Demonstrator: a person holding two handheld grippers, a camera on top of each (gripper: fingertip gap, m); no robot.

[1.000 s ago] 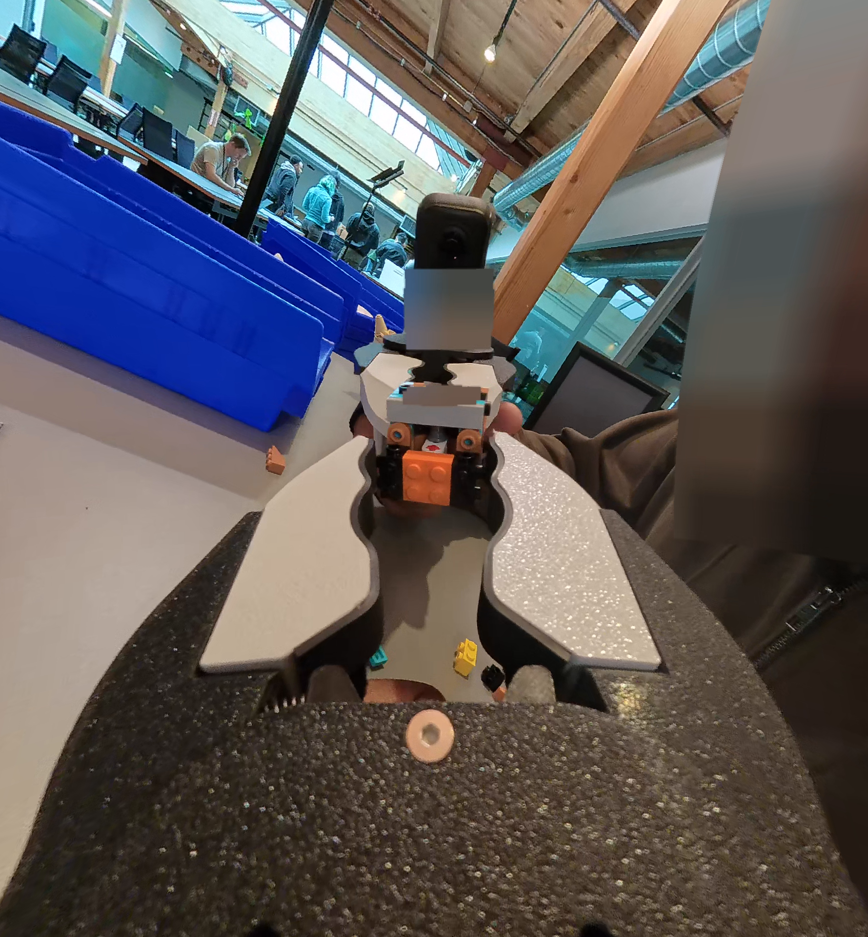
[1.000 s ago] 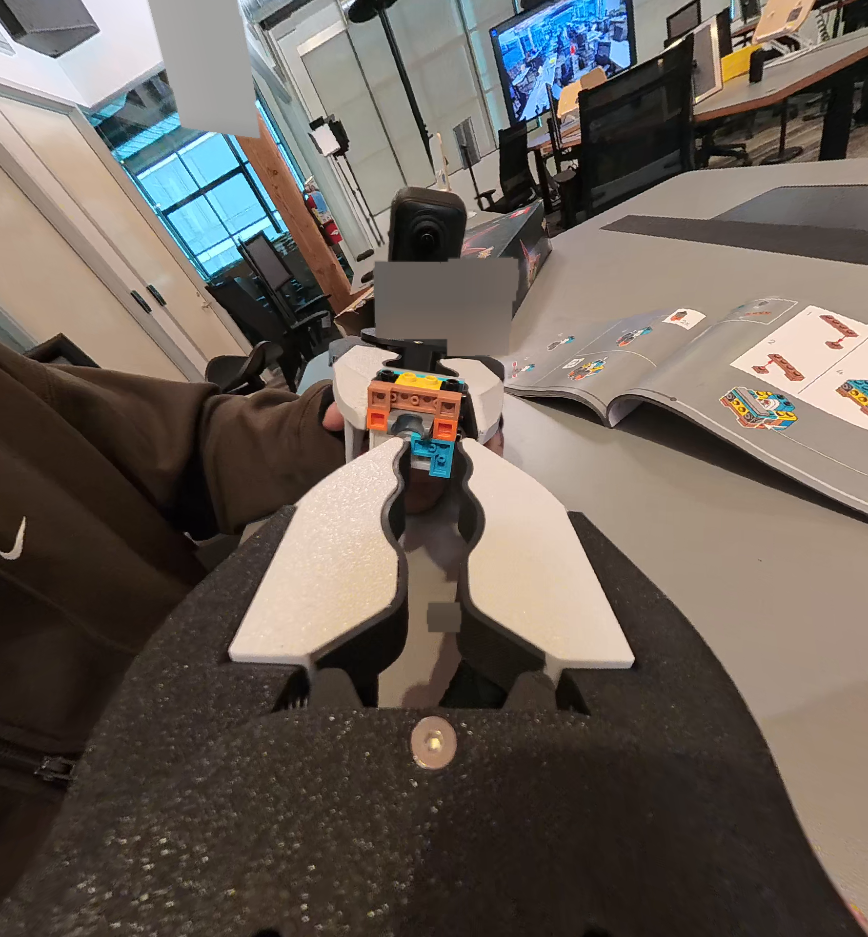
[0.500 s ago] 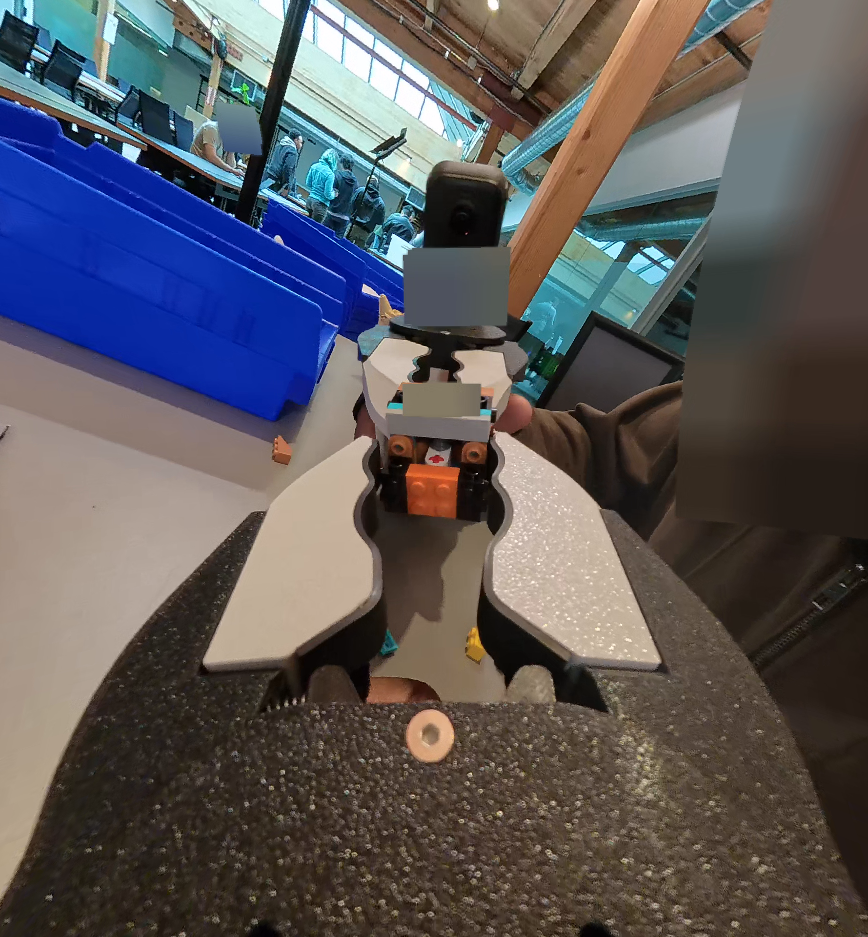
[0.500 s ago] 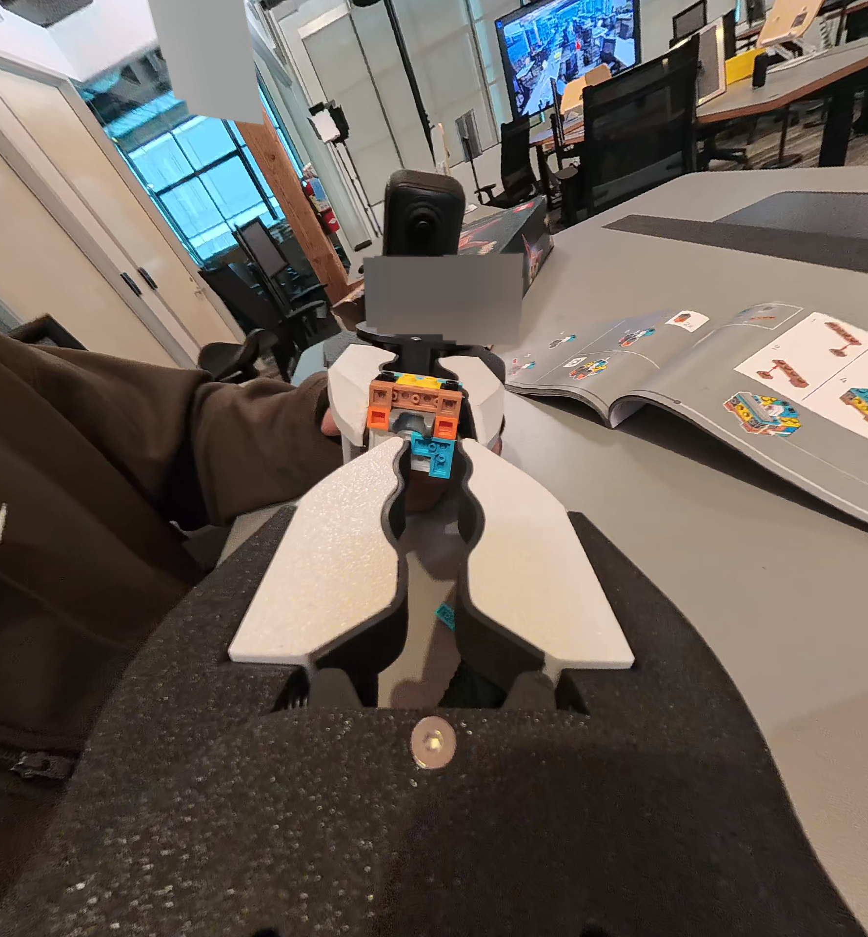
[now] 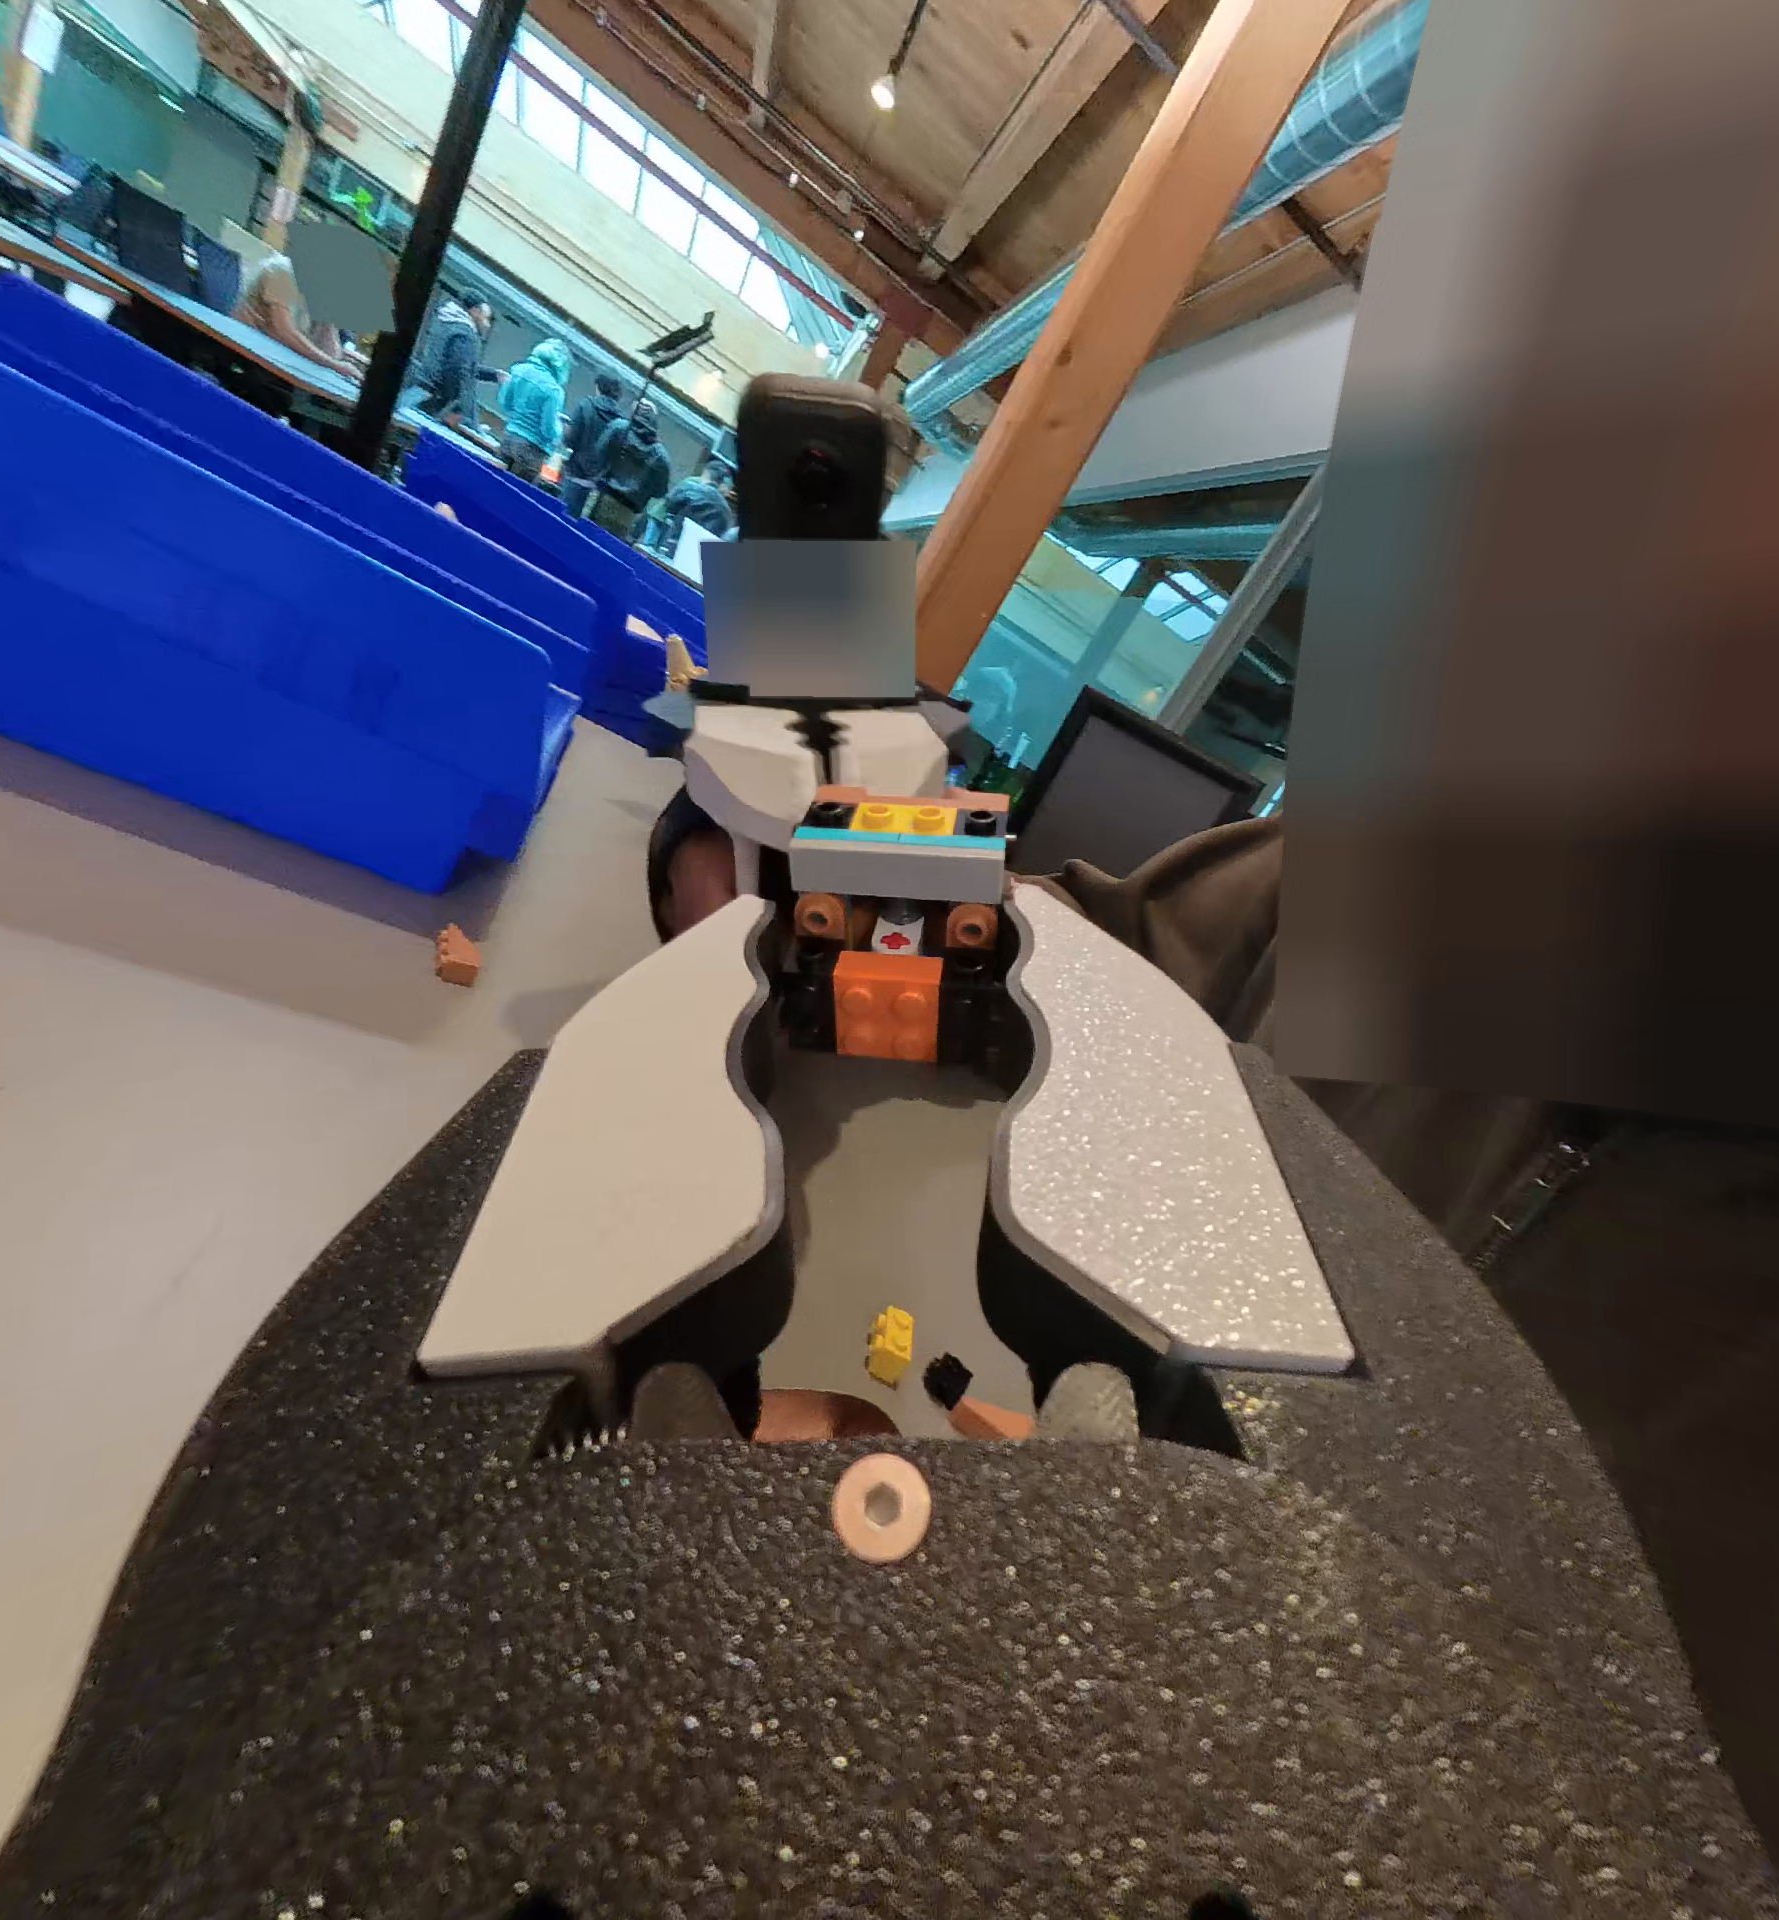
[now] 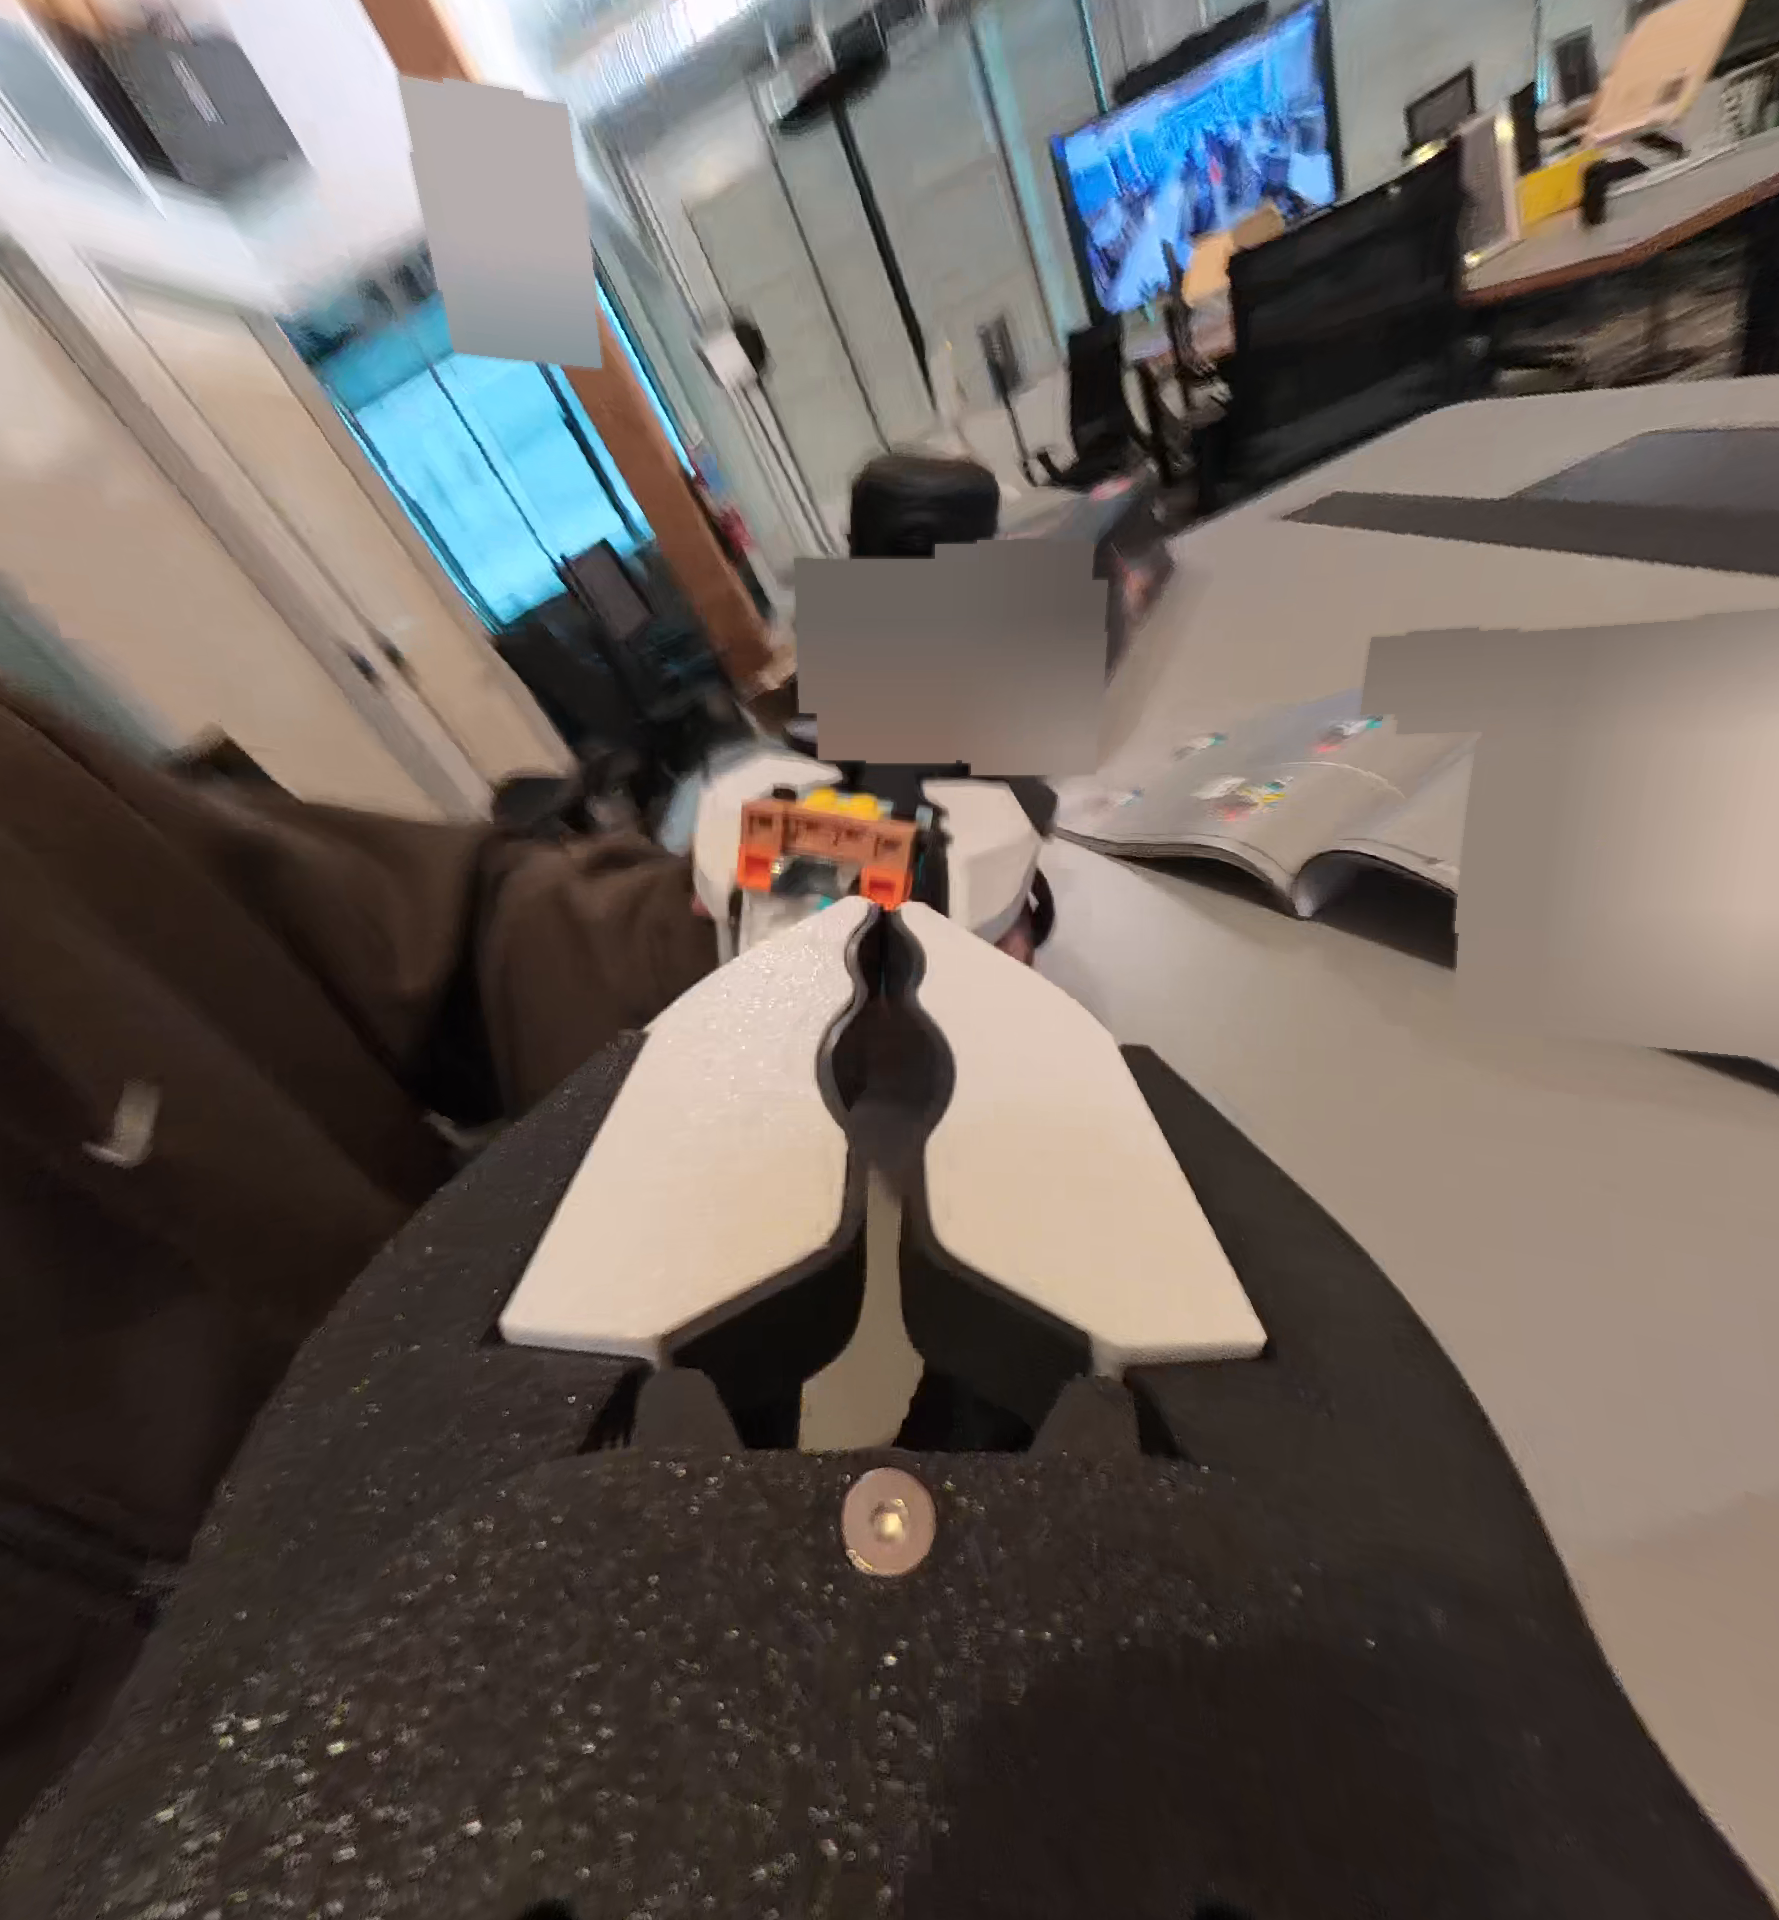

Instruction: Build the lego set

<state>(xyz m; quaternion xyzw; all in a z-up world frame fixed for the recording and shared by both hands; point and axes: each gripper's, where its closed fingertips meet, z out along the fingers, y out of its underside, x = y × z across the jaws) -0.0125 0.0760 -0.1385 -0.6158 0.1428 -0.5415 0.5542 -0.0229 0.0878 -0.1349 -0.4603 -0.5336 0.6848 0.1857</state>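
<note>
lego model [image 5: 890,971] between left tongs [image 5: 890,935]

No writing can be read anywhere. The open grey instruction booklet [image 6: 1280,831] shows only blurred coloured pictures.
</note>
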